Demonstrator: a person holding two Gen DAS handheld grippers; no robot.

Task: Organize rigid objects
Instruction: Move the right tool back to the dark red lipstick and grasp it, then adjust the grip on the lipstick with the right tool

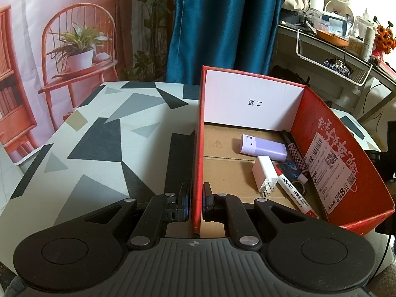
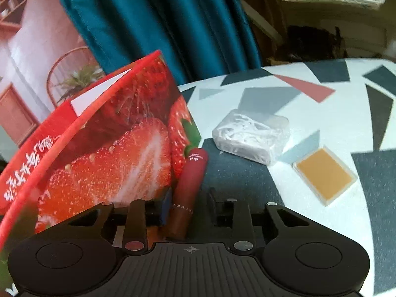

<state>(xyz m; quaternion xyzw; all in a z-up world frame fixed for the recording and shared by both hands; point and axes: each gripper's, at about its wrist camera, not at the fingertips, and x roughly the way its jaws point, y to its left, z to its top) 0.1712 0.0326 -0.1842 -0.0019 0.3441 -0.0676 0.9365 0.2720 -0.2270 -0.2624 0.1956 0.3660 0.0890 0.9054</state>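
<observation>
My left gripper (image 1: 196, 203) is shut on the left wall of the red cardboard box (image 1: 198, 133), one pad outside and one inside. In the box lie a purple case (image 1: 262, 147), a white charger plug (image 1: 264, 173), a whiteboard marker (image 1: 294, 195), a checkered pen (image 1: 295, 154) and a small blue tape dispenser (image 1: 288, 165). In the right wrist view, a dark red tube (image 2: 193, 178) lies on the table against the strawberry-printed outer wall of the red box (image 2: 111, 143). My right gripper (image 2: 189, 203) straddles the tube; the left pad is at it, the right finger stands apart.
On the patterned tablecloth (image 2: 309, 79) to the right lie a clear plastic box of white bits (image 2: 250, 133) and a flat orange card in a clear case (image 2: 324, 175). A blue curtain (image 1: 222, 24) hangs behind; a cluttered shelf (image 1: 334, 37) is at the far right.
</observation>
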